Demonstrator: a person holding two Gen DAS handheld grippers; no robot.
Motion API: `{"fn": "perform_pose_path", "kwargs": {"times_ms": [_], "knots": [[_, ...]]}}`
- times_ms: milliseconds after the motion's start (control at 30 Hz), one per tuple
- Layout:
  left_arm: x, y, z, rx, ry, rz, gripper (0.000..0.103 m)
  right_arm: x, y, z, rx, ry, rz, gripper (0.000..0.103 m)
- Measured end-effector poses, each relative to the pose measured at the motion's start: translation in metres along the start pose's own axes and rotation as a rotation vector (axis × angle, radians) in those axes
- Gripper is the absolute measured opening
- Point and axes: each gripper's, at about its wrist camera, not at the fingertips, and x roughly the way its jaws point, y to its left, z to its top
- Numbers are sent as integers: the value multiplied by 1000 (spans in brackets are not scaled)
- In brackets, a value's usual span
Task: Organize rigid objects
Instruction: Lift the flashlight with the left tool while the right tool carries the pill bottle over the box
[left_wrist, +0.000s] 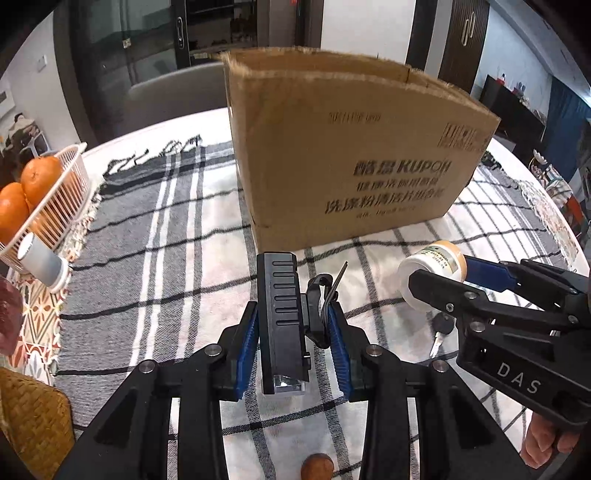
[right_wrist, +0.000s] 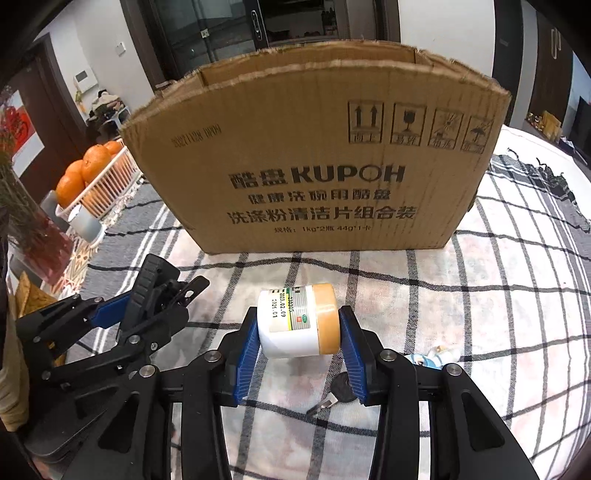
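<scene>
Left gripper (left_wrist: 291, 328): jaws clamped on a black clip-on light (left_wrist: 282, 325), held off the checked surface (left_wrist: 177, 258); right gripper (right_wrist: 299, 332): jaws tight on a white jar with a tan lid (right_wrist: 299, 321), lying sideways between the pads. Just beneath the right jaws, a black-headed key (right_wrist: 334, 395); beside them to the right, a small toy figure (right_wrist: 436, 356). Straight beyond both pairs of jaws, an open cardboard box (right_wrist: 314, 158); far left of it, a white basket of oranges (left_wrist: 55, 206).
</scene>
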Motion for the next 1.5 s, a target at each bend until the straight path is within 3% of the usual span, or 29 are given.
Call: {"fn": "perform_pose_path", "kwargs": {"times_ms": [733, 1500], "knots": [[-78, -13, 37, -37, -153, -51, 36, -92, 0, 25, 17, -165, 4, 43], [-103, -21, 100, -14, -212, -66, 36, -134, -8, 75, 34, -267, 18, 43]]}}
